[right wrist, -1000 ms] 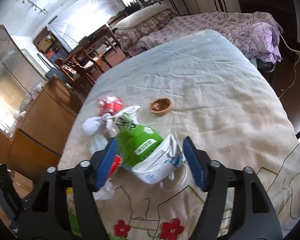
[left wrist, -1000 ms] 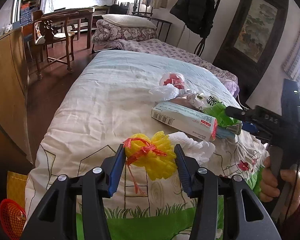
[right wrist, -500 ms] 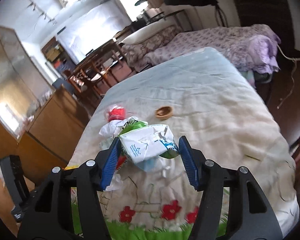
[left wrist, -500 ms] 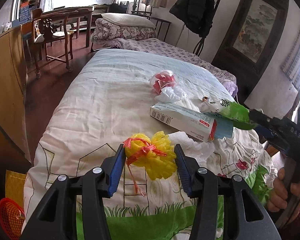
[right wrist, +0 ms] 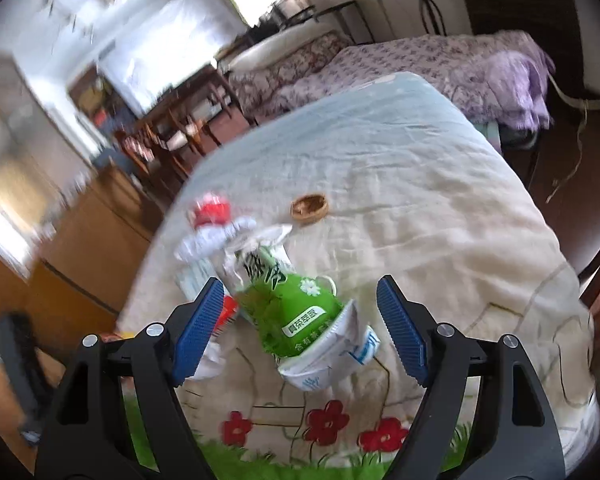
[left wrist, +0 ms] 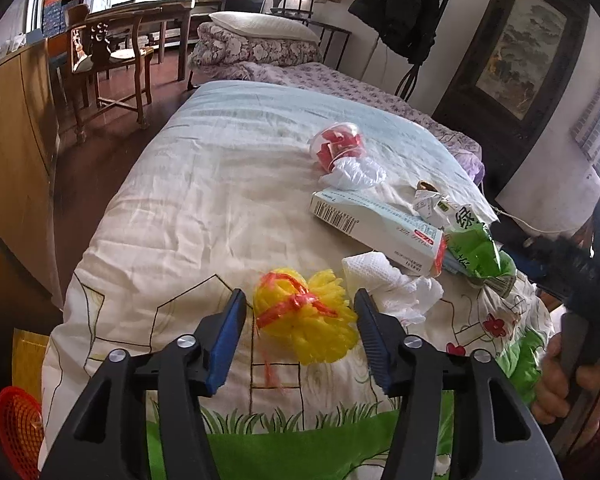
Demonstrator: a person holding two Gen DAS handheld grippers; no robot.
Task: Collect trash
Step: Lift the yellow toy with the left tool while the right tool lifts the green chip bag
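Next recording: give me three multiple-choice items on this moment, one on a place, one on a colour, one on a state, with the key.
1. Where does the yellow mesh ball lie?
A. on the floor
B. on the bedspread, between the left gripper fingers
C. in the red basket

2. What colour is the tie around the ball?
A. red
B. blue
C. black

3. How is the right gripper?
A. clamped shut, empty
B. out of view
C. fingers apart beside the green packet

Key: B, it rests on the cloth between the blue pads; A, a red strip wraps it; C, gaps show on both sides as the jaws open.
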